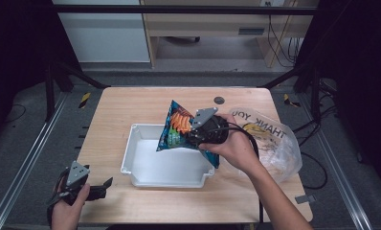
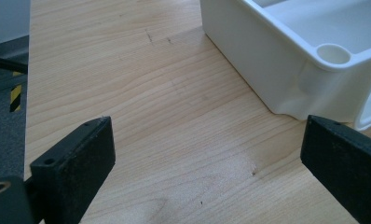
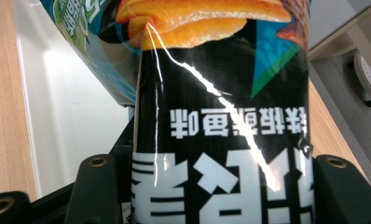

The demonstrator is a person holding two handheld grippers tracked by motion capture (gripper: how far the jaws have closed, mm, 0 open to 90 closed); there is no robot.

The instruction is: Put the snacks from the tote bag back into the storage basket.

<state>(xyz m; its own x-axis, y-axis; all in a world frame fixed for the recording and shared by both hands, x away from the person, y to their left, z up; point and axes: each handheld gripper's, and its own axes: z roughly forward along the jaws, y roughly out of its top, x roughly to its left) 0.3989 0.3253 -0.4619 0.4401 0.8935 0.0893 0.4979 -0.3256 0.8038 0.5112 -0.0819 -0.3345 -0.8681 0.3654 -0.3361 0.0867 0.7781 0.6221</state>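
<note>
Snack bag [image 3: 221, 116], glossy black with orange chips printed on it, sits clamped between the two black jaws of the right gripper [image 3: 221, 186]; in the right gripper view the jaws press on either side of its lower part and the bag rises up and away from them, its printed lettering upside down. Just beyond the bag and to its left in that view lies the pale inside of the white tray [image 3: 67, 107]. From the high view, the right gripper [image 1: 205, 132] holds the snack bag [image 1: 179, 127] tilted above the tray's [image 1: 145, 182] far right corner, the bag's pointed top leaning away from the hand. Behind that gripper, on the hand's outer side, a clear plastic bag [image 1: 279, 148] printed with "THANK YOU" rests on the wooden table [image 1: 126, 105].

Over at the table's near left edge, the left gripper [image 1: 95, 189] has its jaws spread wide with nothing between them. In the left gripper view, bare wood lies between the jaws [image 2: 207, 172], and the white tray's [image 2: 267, 60] rounded corner stands ahead and toward the right jaw, apart from it.
</note>
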